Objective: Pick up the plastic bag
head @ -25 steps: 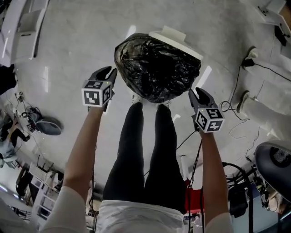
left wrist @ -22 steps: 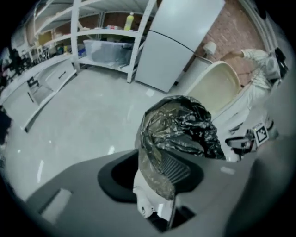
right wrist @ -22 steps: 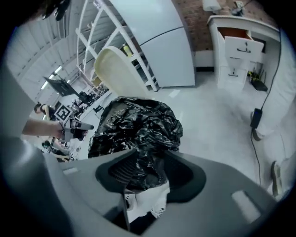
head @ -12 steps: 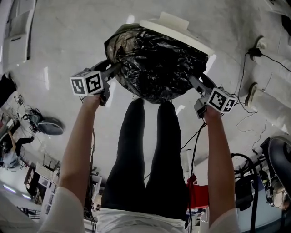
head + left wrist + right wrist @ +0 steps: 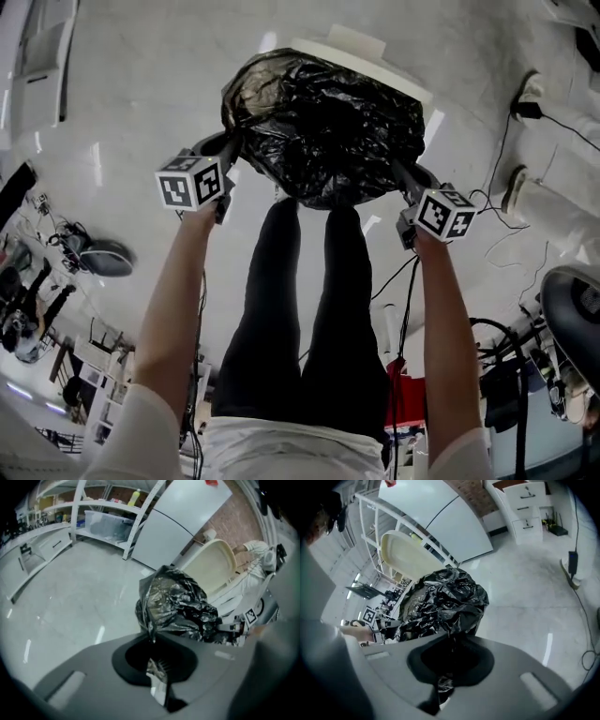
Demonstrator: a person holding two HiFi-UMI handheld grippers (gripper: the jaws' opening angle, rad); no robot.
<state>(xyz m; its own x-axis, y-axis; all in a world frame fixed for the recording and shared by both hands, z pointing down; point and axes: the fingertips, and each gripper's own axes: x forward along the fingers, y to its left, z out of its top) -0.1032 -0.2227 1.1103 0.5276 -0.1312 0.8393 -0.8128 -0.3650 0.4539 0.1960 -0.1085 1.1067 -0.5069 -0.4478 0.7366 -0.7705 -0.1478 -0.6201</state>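
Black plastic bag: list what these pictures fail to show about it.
- Contents of the crumpled black plastic bag: hidden in every view by its opaque film.
- Its underside, head view: covered by its own bulk, so whether it hangs free cannot be told.
- Cream plastic lid: whatever is beneath it sits behind the bag.
- Left gripper and right gripper tips, head view: lost in folds.

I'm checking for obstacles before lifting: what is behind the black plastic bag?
Behind the black plastic bag stands a tilted cream lid. The bag covers the lid's lower part and whatever it is attached to, so neither can be seen.
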